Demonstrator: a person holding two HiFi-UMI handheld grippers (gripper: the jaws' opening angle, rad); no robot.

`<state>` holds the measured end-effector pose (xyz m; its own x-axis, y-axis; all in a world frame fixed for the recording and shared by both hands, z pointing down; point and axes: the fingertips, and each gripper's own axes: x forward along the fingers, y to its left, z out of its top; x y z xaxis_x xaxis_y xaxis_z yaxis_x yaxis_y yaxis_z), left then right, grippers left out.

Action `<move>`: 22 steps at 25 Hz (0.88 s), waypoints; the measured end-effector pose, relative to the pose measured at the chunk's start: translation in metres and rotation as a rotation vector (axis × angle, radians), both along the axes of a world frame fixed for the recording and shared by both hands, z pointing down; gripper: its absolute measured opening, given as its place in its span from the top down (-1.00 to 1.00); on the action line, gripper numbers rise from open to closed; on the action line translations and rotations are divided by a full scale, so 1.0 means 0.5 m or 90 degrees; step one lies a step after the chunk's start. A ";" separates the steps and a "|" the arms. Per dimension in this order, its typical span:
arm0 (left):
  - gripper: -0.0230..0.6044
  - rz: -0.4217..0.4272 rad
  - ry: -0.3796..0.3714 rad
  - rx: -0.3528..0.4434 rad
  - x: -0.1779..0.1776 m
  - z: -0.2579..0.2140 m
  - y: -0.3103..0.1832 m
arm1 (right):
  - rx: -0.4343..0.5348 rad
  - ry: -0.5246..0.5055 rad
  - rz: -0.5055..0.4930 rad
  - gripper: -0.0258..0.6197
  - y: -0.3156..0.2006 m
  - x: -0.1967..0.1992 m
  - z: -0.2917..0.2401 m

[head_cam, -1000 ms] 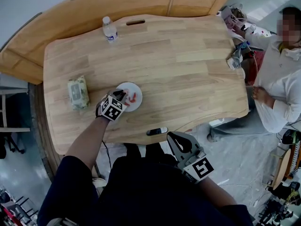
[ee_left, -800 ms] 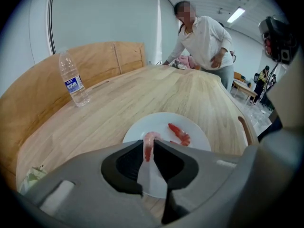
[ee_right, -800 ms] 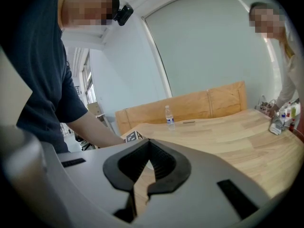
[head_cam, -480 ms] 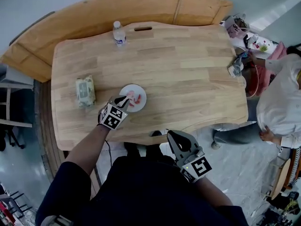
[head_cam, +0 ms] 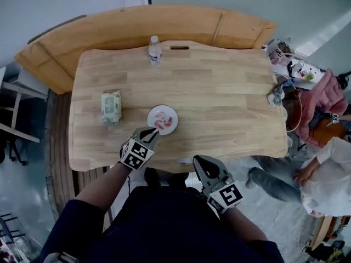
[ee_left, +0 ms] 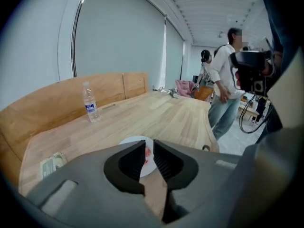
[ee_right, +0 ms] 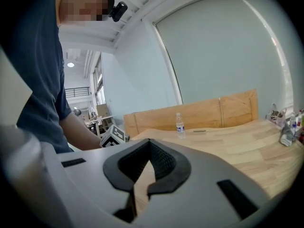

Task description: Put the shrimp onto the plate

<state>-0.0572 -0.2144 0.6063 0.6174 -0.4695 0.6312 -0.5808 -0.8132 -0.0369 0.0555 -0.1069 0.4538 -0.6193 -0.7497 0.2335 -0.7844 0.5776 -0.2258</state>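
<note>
A small white plate [head_cam: 154, 113] sits on the wooden table [head_cam: 219, 92], near the front edge, with pinkish-red shrimp [head_cam: 164, 120] lying on it. My left gripper [head_cam: 154, 131] hovers just short of the plate's near-left rim, its jaws a narrow gap apart with nothing between them. In the left gripper view the plate [ee_left: 132, 141] and a bit of red shrimp [ee_left: 147, 153] show through the gap of the left gripper [ee_left: 149, 144]. My right gripper [head_cam: 199, 161] is held off the table's front edge, shut and empty; the right gripper [ee_right: 148, 141] looks across the table.
A water bottle [head_cam: 155, 50] stands at the table's far edge. A wrapped tissue pack [head_cam: 111, 107] lies left of the plate. A curved wooden bench [head_cam: 137, 21] runs behind the table. Small items [head_cam: 276, 95] sit at the right edge, and a person [head_cam: 323, 182] stands beyond it.
My left gripper has drawn back from over the plate to its near rim. The person at the right has moved away from the table. The right gripper stays off the front edge.
</note>
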 end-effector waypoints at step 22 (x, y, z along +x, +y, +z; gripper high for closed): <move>0.82 -0.046 0.231 0.064 -0.017 -0.360 0.212 | 0.024 0.022 -0.090 0.89 0.037 -0.126 -0.046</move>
<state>-0.0657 -0.1087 0.4262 0.7555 -0.5686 0.3254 -0.6263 -0.7726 0.1041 -0.0076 -0.0885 0.4306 -0.7110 -0.6646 0.2297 -0.7020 0.6902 -0.1756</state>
